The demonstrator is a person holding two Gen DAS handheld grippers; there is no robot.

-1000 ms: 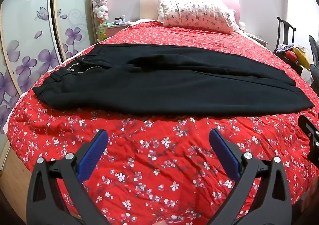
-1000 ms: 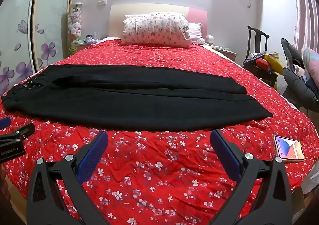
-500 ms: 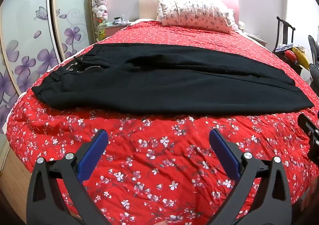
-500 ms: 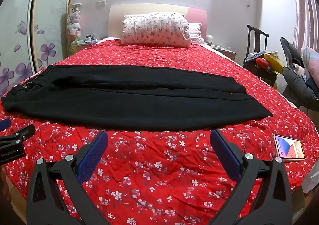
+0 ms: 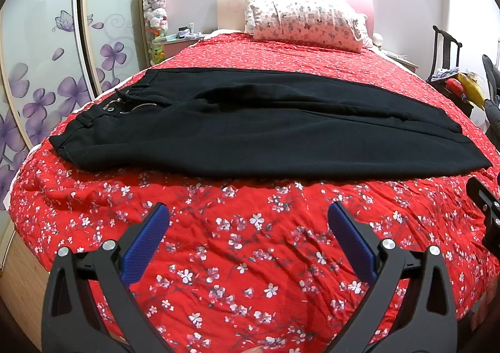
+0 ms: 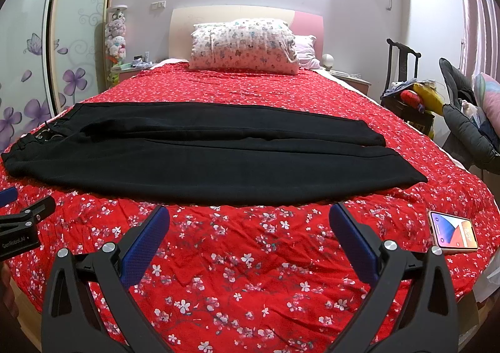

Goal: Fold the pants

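Nearest to the cameras are two hand-held grippers. The left hand-held gripper [image 5: 248,221] has its two blue-padded fingers spread wide and holds nothing; below it there is only the bedcover. The right hand-held gripper [image 6: 249,223] is spread equally wide and also holds nothing. Each one hangs above the near edge of the bed, apart from the cloth.

The bed [image 6: 250,259] has a red cover printed with small white blossoms, a little wrinkled at the front. One phone [image 6: 453,233] lies on it near the right edge, with its screen lit and facing up.

Further in lies one pair of black pants [image 5: 265,131], spread flat across the bed. The waistband is at the left side, with a metal zipper and eyelets visible, and the two leg ends reach to the right. One leg lies partly over the other.

Behind the pants, at the headboard, are two pillows: one patterned pillow [image 6: 245,46] and one pink pillow [image 6: 304,51] partly hidden behind it.

At the left stands a wardrobe [image 5: 47,49] with sliding doors painted with purple flowers. A stack of plush toys [image 6: 115,37] stands in the corner. At the right, a dark chair [image 6: 403,84] carries a pile of colourful things; I cannot tell what they are.
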